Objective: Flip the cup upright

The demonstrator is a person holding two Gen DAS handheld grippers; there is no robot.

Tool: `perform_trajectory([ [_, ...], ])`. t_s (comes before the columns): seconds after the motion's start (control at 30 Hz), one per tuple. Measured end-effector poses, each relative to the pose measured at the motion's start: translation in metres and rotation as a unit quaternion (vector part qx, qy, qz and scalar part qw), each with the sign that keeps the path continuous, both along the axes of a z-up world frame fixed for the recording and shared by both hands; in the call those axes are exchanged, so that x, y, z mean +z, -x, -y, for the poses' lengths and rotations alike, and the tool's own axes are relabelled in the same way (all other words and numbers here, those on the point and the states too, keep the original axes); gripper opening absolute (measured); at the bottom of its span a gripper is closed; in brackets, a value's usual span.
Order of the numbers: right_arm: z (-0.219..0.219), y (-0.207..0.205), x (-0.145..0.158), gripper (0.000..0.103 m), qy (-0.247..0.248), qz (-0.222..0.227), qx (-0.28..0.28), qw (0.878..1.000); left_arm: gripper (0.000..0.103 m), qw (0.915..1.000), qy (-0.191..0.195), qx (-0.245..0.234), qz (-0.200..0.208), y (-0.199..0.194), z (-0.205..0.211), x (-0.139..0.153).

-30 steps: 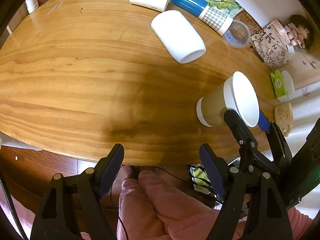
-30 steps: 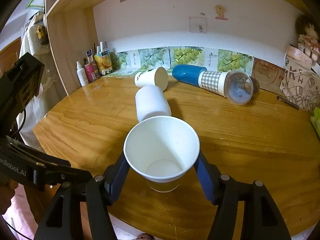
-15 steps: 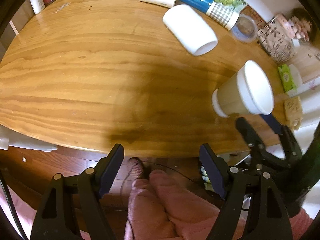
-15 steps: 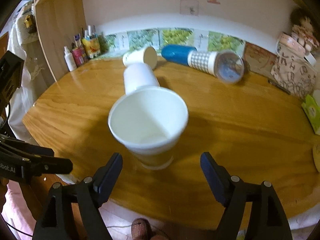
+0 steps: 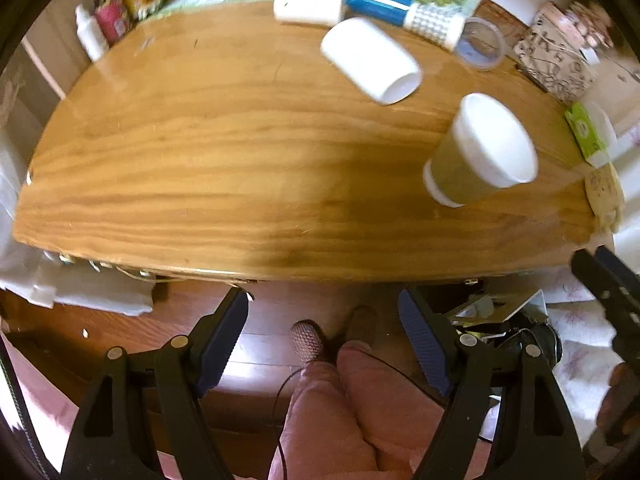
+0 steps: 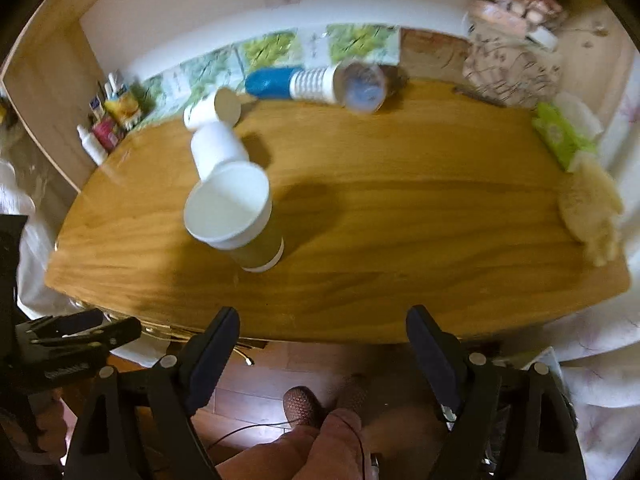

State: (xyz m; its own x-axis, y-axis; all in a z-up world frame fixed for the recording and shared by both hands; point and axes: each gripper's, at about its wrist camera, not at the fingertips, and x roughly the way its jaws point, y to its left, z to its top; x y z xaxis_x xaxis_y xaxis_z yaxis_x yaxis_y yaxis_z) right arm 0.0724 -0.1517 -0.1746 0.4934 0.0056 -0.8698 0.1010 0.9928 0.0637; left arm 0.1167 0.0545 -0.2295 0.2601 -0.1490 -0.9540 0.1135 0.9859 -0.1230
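A paper cup with an olive-brown sleeve stands upright on the wooden table, mouth up; it also shows in the right wrist view. My left gripper is open and empty, held off the near table edge. My right gripper is open and empty, also back off the near edge, well apart from the cup. The right gripper's fingers show at the right of the left wrist view.
A white cup lies on its side behind the upright cup. Further back lie another white cup and a blue-and-checked bottle. Small bottles stand at the back left; a patterned bag and green packet sit right.
My right gripper let go of the cup, opened and drew back off the table. The cup now stands free. My left gripper also pulled back and up.
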Motion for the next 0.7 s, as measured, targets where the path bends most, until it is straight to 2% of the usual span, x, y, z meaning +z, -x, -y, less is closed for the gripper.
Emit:
perform_trajectory([
  [0.1, 0.001, 0.009, 0.026, 0.086, 0.010, 0.012, -0.008, 1.000, 0.081, 0.9997, 0.001, 0.001, 0.023, 0.000, 0.010, 0.026],
  [0.2, 0.003, 0.016, 0.055, 0.087, -0.007, 0.027, -0.019, 0.999, 0.081, 0.9985, 0.020, 0.001, 0.051, -0.002, 0.019, 0.059],
  [0.37, 0.002, 0.026, 0.093, 0.091, -0.034, 0.045, -0.026, 0.998, 0.081, 0.9921, 0.014, -0.005, 0.125, 0.004, 0.028, 0.123],
  [0.43, 0.000, 0.034, 0.107, 0.091, -0.044, 0.065, -0.027, 0.997, 0.081, 0.9880, 0.029, 0.008, 0.151, 0.009, 0.024, 0.145],
  [0.5, -0.003, 0.039, 0.119, 0.091, -0.046, 0.088, -0.027, 0.995, 0.087, 0.9836, 0.034, 0.019, 0.176, 0.016, 0.022, 0.162],
  [0.6, -0.009, 0.051, 0.134, 0.091, -0.028, 0.124, -0.022, 0.992, 0.088, 0.9743, 0.025, 0.030, 0.222, 0.031, 0.020, 0.182],
  [0.67, -0.010, 0.058, 0.140, 0.091, -0.026, 0.142, -0.020, 0.989, 0.090, 0.9647, 0.004, 0.042, 0.260, 0.044, 0.022, 0.192],
  [0.7, -0.012, 0.062, 0.143, 0.094, -0.026, 0.154, -0.017, 0.988, 0.092, 0.9614, -0.001, 0.049, 0.271, 0.050, 0.021, 0.195],
])
